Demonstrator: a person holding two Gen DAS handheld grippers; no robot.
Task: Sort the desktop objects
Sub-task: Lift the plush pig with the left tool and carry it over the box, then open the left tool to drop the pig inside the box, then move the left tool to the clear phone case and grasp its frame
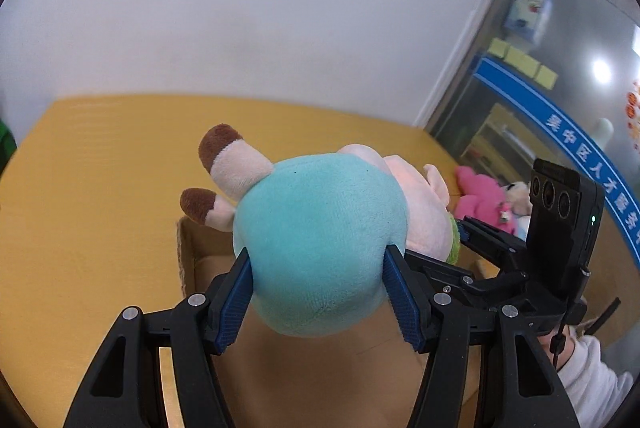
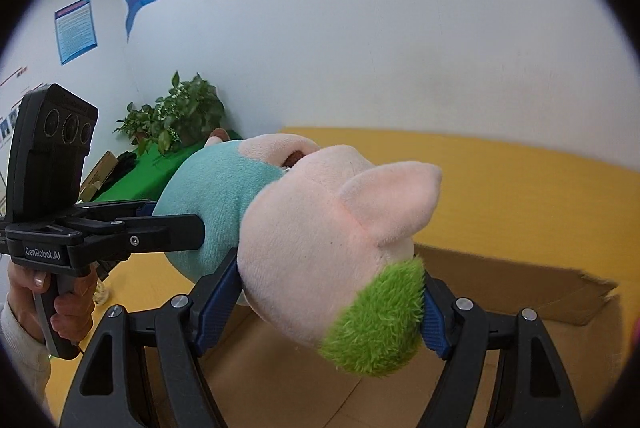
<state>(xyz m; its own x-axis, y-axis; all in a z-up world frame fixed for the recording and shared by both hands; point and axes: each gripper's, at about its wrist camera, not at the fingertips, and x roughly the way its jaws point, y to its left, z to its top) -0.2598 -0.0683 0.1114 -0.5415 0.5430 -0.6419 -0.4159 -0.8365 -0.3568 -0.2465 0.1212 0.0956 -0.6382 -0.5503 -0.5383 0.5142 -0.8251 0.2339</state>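
Plush pig toy (image 1: 320,248) hangs over the cardboard box (image 2: 520,308), left gripper (image 1: 316,292) clamped on its teal body, right gripper (image 2: 332,312) on the head; uneven release could swing it past the rim.

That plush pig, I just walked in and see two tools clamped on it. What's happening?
A person holds the plush pig in the air with both tools. The left hand-held gripper pinches its teal body and the right hand-held gripper pinches its pink head, above an open cardboard box on the yellow table. A pink plush toy lies farther back.
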